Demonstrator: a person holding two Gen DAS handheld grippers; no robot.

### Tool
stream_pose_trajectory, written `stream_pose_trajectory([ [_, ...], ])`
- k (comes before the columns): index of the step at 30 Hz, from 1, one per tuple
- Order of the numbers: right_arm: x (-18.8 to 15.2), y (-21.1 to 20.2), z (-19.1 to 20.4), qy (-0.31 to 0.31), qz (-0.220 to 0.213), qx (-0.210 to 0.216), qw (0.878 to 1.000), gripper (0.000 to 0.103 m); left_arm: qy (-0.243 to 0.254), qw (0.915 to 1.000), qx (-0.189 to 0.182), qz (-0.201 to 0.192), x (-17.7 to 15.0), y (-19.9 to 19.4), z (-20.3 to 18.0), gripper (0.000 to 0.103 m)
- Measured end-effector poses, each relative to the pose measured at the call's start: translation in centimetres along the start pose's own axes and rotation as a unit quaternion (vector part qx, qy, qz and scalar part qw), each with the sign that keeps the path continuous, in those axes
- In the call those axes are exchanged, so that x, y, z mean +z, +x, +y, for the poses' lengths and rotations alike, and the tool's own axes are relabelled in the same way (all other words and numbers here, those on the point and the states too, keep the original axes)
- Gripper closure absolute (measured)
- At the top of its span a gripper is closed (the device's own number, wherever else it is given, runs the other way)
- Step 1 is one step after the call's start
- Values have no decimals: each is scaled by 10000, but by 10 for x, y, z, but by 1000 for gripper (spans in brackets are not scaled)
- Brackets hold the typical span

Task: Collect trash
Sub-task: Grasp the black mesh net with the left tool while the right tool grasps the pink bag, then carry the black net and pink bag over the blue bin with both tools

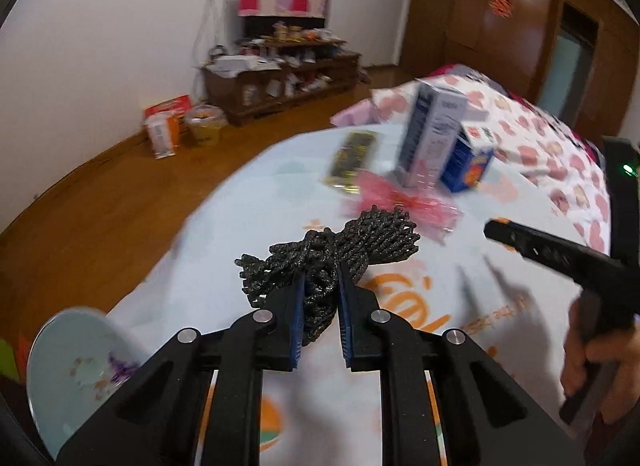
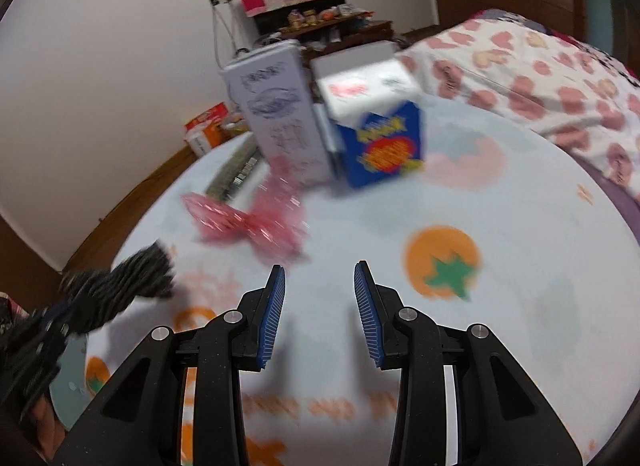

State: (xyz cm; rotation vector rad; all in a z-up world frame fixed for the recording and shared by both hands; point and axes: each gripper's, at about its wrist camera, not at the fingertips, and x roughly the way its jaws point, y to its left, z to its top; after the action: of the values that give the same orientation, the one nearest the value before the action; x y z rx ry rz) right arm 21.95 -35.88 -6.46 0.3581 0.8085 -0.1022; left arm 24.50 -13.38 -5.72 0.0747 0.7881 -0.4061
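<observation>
My left gripper (image 1: 320, 272) is shut on a black crumpled foam net (image 1: 340, 250), which sticks out past the blue pads above the round table (image 1: 248, 225). The right wrist view shows that black net (image 2: 128, 286) at the left edge, held by the left gripper. My right gripper (image 2: 320, 270) stands open over the fruit-print tablecloth (image 2: 520, 225) with nothing between its pads. A pink crinkled wrapper (image 2: 248, 221) lies just beyond it on the cloth, the same pink wrapper (image 1: 400, 201) showing behind the net. A gold and black packet (image 1: 352, 161) lies farther back.
A tall white carton (image 2: 280, 113) and a blue and white box (image 2: 380, 133) stand at the table's far side. A pale bowl (image 1: 76, 366) sits at the near left edge. A bed with heart-print bedding (image 2: 540, 77) is on the right, a cluttered wooden cabinet (image 1: 280, 77) by the wall.
</observation>
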Motion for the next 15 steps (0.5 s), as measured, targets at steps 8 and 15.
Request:
stream_pose_trajectory([
  [8,25,61,28,-203,396,248,9987,80,-413,9978,503,-140,-5,-24,45,88],
  [15,7,38,28,-105,207,282,9993,92,-530,9954,753,-252,-8,-40,58,88],
])
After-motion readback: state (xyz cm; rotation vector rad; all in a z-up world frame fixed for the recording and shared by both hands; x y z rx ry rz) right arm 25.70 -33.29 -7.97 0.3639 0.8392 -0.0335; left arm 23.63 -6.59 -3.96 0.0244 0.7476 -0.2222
